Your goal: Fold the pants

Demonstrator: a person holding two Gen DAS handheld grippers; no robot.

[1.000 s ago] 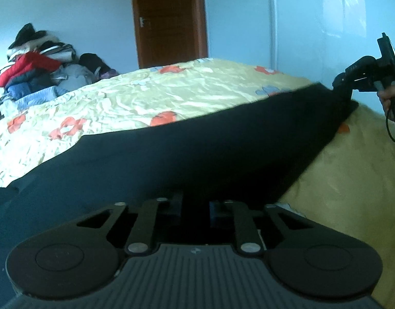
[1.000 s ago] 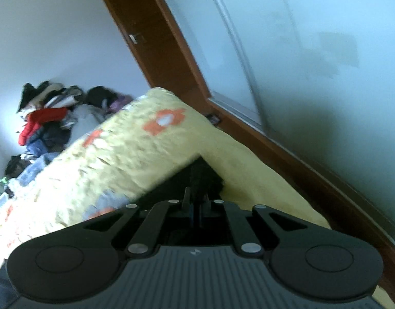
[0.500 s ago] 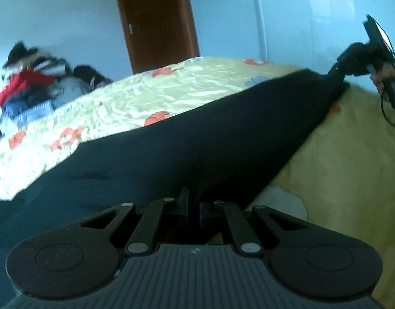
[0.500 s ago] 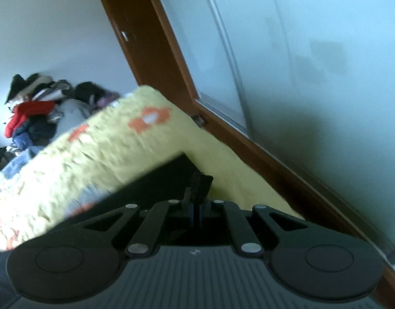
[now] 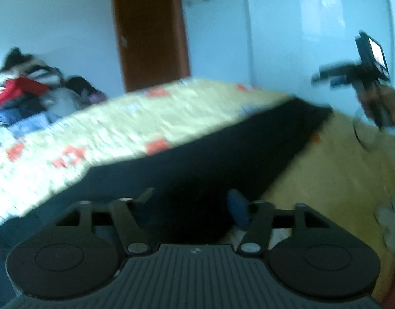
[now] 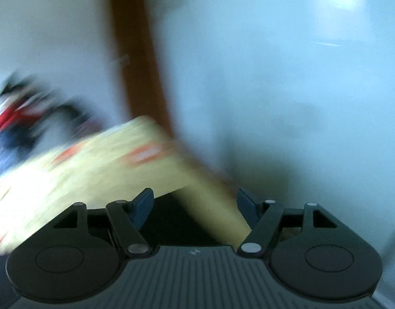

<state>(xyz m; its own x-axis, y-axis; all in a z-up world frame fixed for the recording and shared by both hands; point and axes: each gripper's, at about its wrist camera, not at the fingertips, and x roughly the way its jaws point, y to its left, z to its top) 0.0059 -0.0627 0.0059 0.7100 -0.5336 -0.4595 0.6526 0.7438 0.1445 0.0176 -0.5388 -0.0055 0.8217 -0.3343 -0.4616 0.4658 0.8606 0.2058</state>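
The pants (image 5: 197,159) lie flat and dark on the bed (image 5: 125,126), a long band running from 6 toward 2 o'clock in the left view, both long edges straight. The left gripper (image 5: 192,203) has its jaws spread wide above the near end, holding nothing. The right gripper (image 6: 194,203) also stands spread and free of cloth; seen from the left at 2 o'clock, it is lifted clear of the far end. Bare yellow cover lies at 4 o'clock. A clothes pile (image 5: 30,95) sits far off at 10 o'clock, a door (image 5: 148,31) at 12
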